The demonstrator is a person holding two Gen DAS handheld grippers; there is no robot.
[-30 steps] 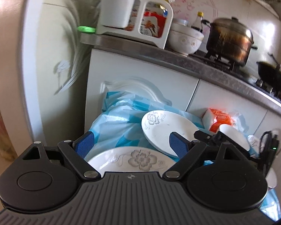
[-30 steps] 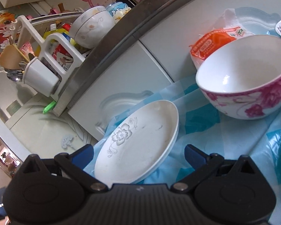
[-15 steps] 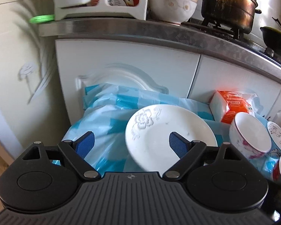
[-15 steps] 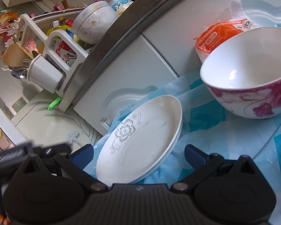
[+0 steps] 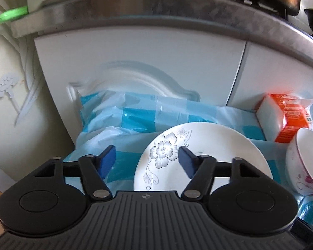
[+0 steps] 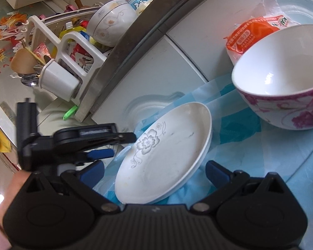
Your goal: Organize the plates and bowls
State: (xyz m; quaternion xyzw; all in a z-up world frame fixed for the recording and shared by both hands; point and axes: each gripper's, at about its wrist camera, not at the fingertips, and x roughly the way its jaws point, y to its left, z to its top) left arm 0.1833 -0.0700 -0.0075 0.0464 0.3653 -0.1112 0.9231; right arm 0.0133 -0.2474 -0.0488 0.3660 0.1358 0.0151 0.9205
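Observation:
A white plate (image 5: 208, 158) with a grey flower lies on top of a second plate on the blue-checked plastic cloth (image 5: 135, 120). My left gripper (image 5: 146, 160) reaches over its left rim with the jaws closing. The rim sits between the pads, and a gap still shows. The right wrist view has the left gripper (image 6: 123, 145) from the side at the plate's (image 6: 167, 156) left edge. My right gripper (image 6: 156, 173) stands open, its fingers on either side of the plate's near edge without touching. A white bowl (image 6: 281, 79) with pink flowers stands to the right, its rim (image 5: 304, 162) also in the left wrist view.
White cabinet doors (image 5: 135, 66) rise close behind the cloth under a steel counter edge (image 5: 177, 10). An orange packet (image 5: 285, 114) leans at the back right. On the counter stand a white rack (image 6: 73, 62) with a utensil cup and a flowered bowl (image 6: 112, 20).
My left gripper has come forward and down to the plate's left rim, and its jaws have narrowed. It has entered the right wrist view. The right gripper has stayed put.

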